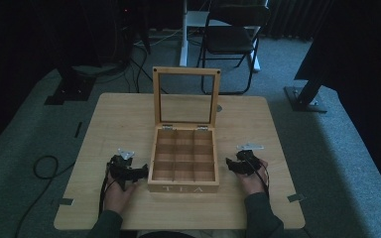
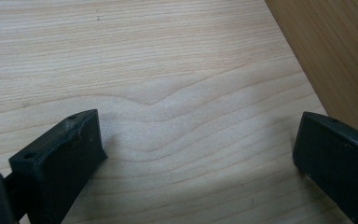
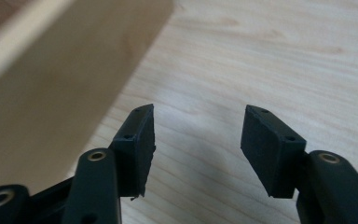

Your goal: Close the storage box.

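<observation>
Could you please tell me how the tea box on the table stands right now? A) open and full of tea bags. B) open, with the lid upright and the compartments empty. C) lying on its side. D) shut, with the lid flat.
B: in the high view the tea box has its glass lid standing upright at the back, and its compartments are bare wood.

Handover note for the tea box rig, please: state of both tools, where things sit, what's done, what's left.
Left tool: open, holding nothing, low over the table just left of the tea box.
Right tool: open, holding nothing, just right of the box.
Box: mid-table, front facing the person, glass lid standing upright, all compartments look empty.
Done: lid is already open.
Left: probably closing the lid or moving the box; neither tool touches it yet.
</observation>
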`<action>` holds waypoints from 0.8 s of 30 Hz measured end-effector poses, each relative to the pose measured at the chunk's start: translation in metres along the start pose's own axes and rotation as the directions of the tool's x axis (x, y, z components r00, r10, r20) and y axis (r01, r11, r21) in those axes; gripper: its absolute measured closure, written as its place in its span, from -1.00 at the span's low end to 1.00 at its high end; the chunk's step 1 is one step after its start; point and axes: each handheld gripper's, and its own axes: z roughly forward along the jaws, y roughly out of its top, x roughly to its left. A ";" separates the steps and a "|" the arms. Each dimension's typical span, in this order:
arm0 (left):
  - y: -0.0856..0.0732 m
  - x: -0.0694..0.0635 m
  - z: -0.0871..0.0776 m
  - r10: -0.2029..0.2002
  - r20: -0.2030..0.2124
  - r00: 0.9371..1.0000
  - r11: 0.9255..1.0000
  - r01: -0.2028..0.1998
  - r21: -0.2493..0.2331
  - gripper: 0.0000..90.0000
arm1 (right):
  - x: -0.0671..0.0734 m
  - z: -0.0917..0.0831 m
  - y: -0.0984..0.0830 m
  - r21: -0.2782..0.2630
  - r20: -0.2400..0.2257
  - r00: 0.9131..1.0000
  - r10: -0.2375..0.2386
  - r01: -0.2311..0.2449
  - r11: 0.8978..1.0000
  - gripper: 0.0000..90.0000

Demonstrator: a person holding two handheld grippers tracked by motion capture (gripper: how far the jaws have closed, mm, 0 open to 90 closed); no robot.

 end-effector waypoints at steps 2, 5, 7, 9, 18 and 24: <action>0.000 0.000 0.000 0.000 0.000 1.000 1.000 0.000 0.000 -0.96 | 0.001 -0.004 0.003 -0.005 -0.028 1.000 -0.007 0.007 1.000 0.11; 0.000 0.000 0.000 0.000 0.000 1.000 1.000 0.000 0.000 -0.96 | 0.005 -0.008 0.007 -0.009 -0.037 0.999 -0.026 0.025 1.000 0.14; 0.000 0.000 0.000 0.000 0.000 1.000 1.000 0.000 0.000 -0.96 | 0.007 -0.009 0.009 -0.004 -0.041 0.999 -0.027 0.027 1.000 0.13; 0.000 0.000 0.000 0.000 0.000 1.000 1.000 0.000 0.000 -0.96 | 0.008 -0.009 0.010 0.000 -0.041 0.999 -0.025 0.025 1.000 0.13; 0.000 0.000 0.000 0.002 0.000 1.000 1.000 -0.002 0.001 -0.96 | 0.011 -0.014 0.028 -0.015 -0.039 0.999 -0.032 0.032 0.999 0.11; 0.000 0.000 0.000 0.001 0.000 1.000 1.000 -0.001 0.002 -0.96 | 0.012 -0.019 0.037 -0.035 -0.023 0.999 -0.042 0.042 0.999 0.03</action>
